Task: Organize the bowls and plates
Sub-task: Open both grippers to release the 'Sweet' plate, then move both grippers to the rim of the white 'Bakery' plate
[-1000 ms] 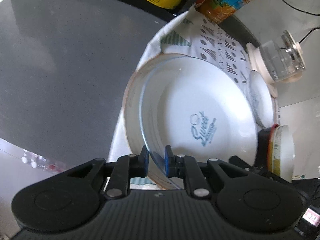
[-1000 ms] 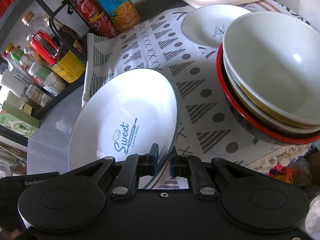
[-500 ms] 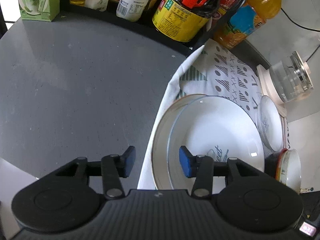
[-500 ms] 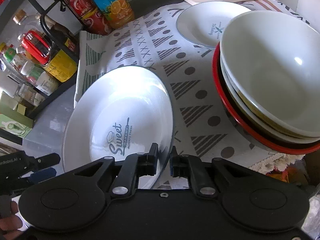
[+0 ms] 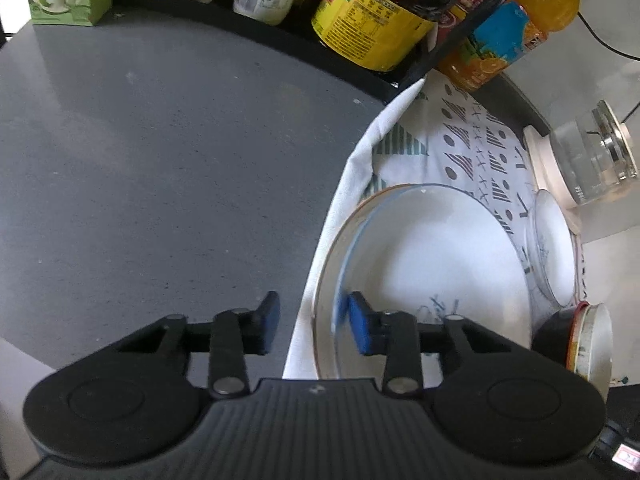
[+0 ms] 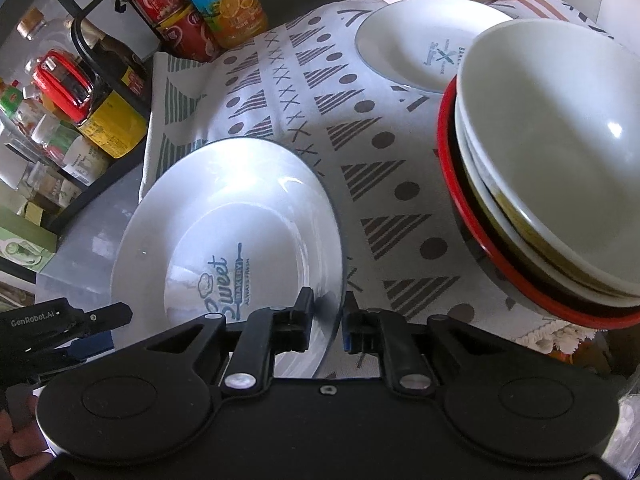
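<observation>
Plate (image 6: pixel 224 224) tilted over the cloth's (image 6: pixel 372 152) left edge, pinched at its near rim by right claw (image 6: pixel 326 320) to carry it, left claw (image 5: pixel 308 322) closing with that rim between its pads but untouched, bowls (image 6: pixel 560 152) stacked well right.

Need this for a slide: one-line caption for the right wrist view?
Right gripper pinching the rim of a white "Sweet Bakery" plate on a patterned cloth, beside stacked bowls.
</observation>
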{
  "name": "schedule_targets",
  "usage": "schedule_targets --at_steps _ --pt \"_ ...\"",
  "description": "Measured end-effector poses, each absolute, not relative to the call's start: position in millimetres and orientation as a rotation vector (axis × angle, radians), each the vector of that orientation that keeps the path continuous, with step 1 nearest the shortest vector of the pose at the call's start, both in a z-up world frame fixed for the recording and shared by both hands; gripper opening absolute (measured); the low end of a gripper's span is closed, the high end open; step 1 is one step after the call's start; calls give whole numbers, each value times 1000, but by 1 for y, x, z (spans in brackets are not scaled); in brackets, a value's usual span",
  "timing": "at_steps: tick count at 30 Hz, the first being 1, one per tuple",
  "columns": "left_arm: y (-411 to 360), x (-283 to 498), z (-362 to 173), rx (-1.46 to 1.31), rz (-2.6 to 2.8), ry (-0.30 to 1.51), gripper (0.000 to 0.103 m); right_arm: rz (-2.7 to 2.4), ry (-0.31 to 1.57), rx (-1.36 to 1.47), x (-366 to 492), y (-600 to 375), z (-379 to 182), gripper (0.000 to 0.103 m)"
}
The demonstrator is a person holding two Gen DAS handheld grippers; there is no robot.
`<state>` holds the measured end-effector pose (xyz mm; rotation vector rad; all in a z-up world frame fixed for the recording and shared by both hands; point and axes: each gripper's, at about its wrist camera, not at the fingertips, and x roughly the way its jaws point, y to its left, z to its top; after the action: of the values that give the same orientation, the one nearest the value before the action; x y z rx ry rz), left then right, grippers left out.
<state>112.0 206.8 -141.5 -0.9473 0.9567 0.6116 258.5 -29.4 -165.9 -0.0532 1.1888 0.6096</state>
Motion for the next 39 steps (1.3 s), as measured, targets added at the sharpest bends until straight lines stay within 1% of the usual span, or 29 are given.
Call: schedule_targets --at_steps 2,3,10,13,14,15,16,17,18,19,20,21,23,24,25,29,39 --pt "208 113 -143 -962 593 952 17 611 1195 -60 260 -27 -167 13" --pt "208 114 -143 -967 587 951 15 611 1196 -59 260 -26 -167 13" --pt "210 123 -139 -937 589 989 15 619 1204 -87 266 -23 -160 15" --pt "214 127 -128 -909 583 982 21 656 1172 -102 269 -20 -144 26" --pt "215 129 -124 -901 581 982 23 665 1157 -102 270 -20 -137 26" --pt "217 131 -120 -900 581 978 29 674 1146 -102 272 -20 -132 27" --pt "219 132 -116 -901 580 968 32 685 1137 -100 275 -19 -125 29" --pt "220 134 -112 -899 576 952 38 693 1127 -99 277 -19 -120 31" --pt "221 136 -107 -892 573 936 46 697 1112 -93 280 -18 -115 36" --pt "222 138 -103 -884 573 924 49 701 1099 -88 282 -18 -110 44" --pt "222 141 -99 -876 574 915 56 704 1089 -83 284 -18 -106 47" --pt "222 144 -95 -871 573 908 59 706 1079 -73 287 -18 -101 50" --pt "223 152 -89 -871 557 897 62 707 1068 -53 294 -19 -93 52" --pt "222 156 -86 -869 546 891 63 706 1063 -42 297 -19 -89 56" --pt "221 161 -84 -864 537 887 64 707 1055 -37 300 -19 -85 60" --pt "215 184 -78 -858 497 876 65 694 1024 -18 313 -22 -71 68" --pt "202 249 -75 -878 436 844 65 610 1023 57 370 -46 -56 68"
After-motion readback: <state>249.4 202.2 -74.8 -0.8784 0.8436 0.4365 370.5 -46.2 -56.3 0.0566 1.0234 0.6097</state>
